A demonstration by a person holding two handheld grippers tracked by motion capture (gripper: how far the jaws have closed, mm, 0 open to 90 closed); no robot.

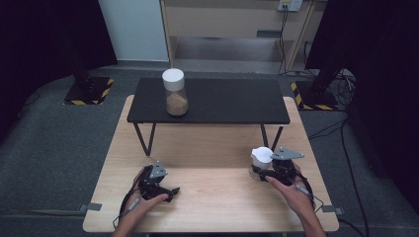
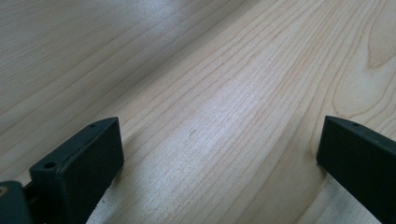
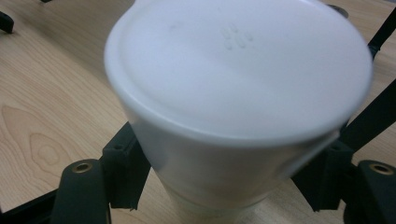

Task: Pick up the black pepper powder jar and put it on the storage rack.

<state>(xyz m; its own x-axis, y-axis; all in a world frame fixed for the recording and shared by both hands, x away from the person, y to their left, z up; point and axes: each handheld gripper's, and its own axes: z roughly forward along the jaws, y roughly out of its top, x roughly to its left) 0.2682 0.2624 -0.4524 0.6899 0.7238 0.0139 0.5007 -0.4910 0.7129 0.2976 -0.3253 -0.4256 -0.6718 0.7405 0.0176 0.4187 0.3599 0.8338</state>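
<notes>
The light wooden desk (image 1: 212, 197) carries a low black rectangular shelf on thin metal legs (image 1: 217, 101) along its far edge. On the shelf's left part stands a clear glass jar with a white cylindrical lid and brown granular contents (image 1: 175, 92), well apart from both grippers.

Near the desk's right edge, toward the near right corner, stands a second clear jar with a white round lid (image 3: 238, 84). The right gripper (image 1: 269, 170) is pinched on this jar: in the right gripper view its two black jaws press against the jar body just below the lid, one on each side, and the lid rises above and in front of the jaws. The jar stands upright on the desk surface.

The left gripper (image 1: 165, 192) rests near the desk's near edge, left of centre, well apart from the held jar. In the left gripper view its jaws are spread wide over bare wood, with nothing between them.

No object stands between the two grippers.
</notes>
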